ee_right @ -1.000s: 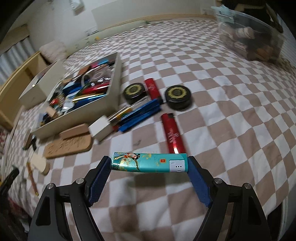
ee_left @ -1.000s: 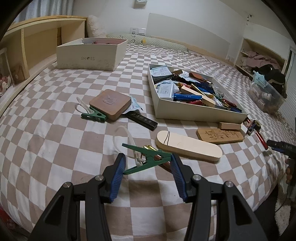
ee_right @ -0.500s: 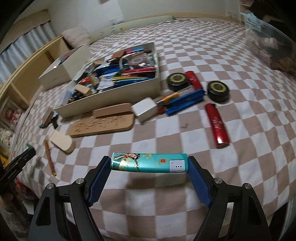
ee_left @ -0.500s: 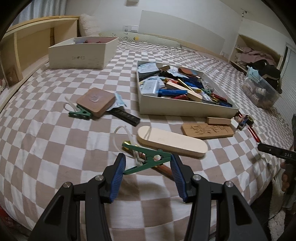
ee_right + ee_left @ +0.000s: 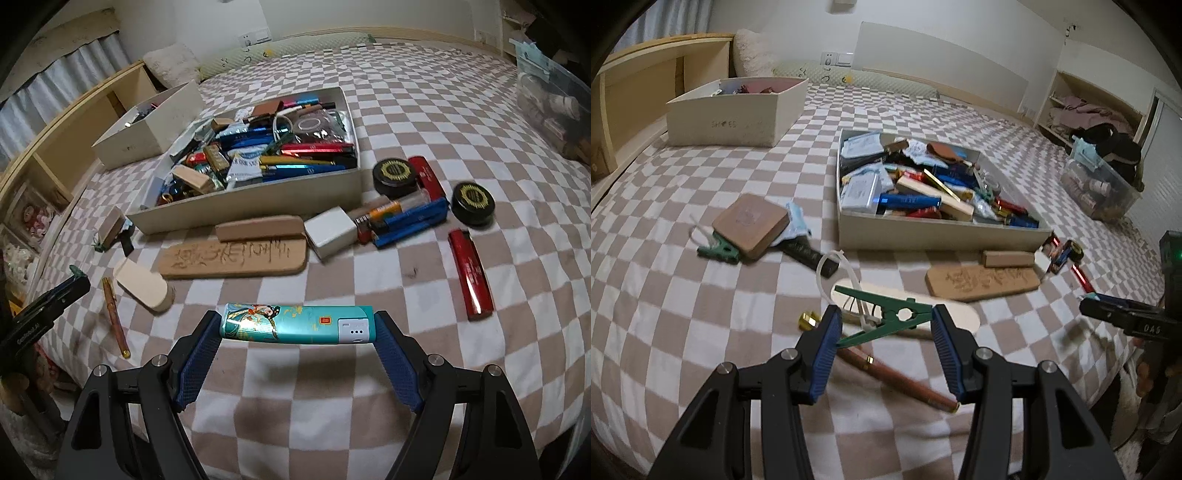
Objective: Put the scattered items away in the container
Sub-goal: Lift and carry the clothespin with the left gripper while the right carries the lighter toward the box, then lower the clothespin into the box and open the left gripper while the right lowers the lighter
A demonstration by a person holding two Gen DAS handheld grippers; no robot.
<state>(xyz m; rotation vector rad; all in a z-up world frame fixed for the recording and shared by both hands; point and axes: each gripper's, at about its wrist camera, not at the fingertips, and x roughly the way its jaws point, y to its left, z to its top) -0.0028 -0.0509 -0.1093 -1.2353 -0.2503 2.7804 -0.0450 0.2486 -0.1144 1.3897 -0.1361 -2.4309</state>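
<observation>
My left gripper [image 5: 884, 325] is shut on a green clothes peg [image 5: 886, 317] with a white loop, held above the checkered bed. My right gripper [image 5: 297, 326] is shut on a teal patterned lighter [image 5: 297, 324], gripped end to end, also off the bed. The shallow cream box [image 5: 942, 234] [image 5: 258, 206] lies ahead, full of pens, lighters and packets. Loose around it lie a carved wooden board [image 5: 236, 260], a pale oval wooden piece [image 5: 142, 286], a brown pen [image 5: 116, 317], red lighters [image 5: 471, 275], black round tins [image 5: 395, 177] and a white cube [image 5: 332, 236].
A taller white shoe box [image 5: 738, 110] stands at the back left by a wooden shelf unit [image 5: 639, 96]. A brown square block on a second green peg [image 5: 718, 251] lies left of the cream box. A clear storage bin [image 5: 1100, 184] sits off the bed's right side.
Both grippers drifted across the bed with their loads still held. In the right view the cream box swung toward the centre. In the left view the brown pen came into sight under the peg.
</observation>
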